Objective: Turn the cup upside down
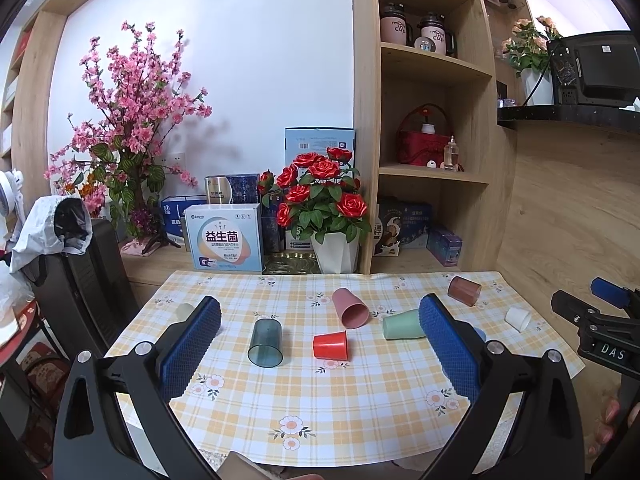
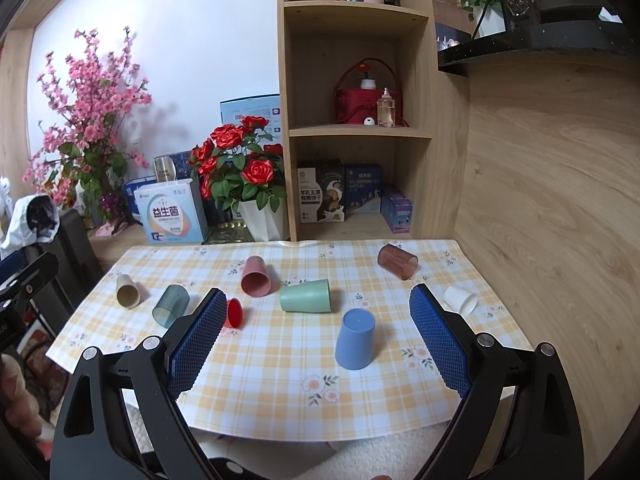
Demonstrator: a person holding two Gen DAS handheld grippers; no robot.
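Left gripper (image 1: 320,344): jaws spread wide, nothing held, poised above the near half of the checked tablecloth (image 1: 320,408) and pointing toward the shelf unit (image 1: 432,120). Between its blue pads (image 1: 192,352): a red cup (image 1: 330,345) on its side and a smoky teal tumbler (image 1: 265,343) on its side with mouth toward the camera. Farther off: a pink cup (image 1: 350,307) and a mint-green cup (image 1: 402,324), both toppled, the green one partly behind the right pad.

Right gripper (image 2: 316,340): likewise wide open and empty, held low over the near table edge. Framed between its pads: a blue cup (image 2: 355,338), standing inverted, base up, rim on the cloth.

Seen clearly only from the right wrist: the blue cup and a beige cup (image 2: 128,290) lying at the left; in the left view both mostly hidden behind pads.

Common to both views: a brown translucent tumbler (image 2: 398,261) toppled at the far right, and a small white cup (image 2: 461,299) on its side near the right edge. All cups visibly empty where mouths show.

Beyond the table: red roses in a white pot (image 1: 334,252).
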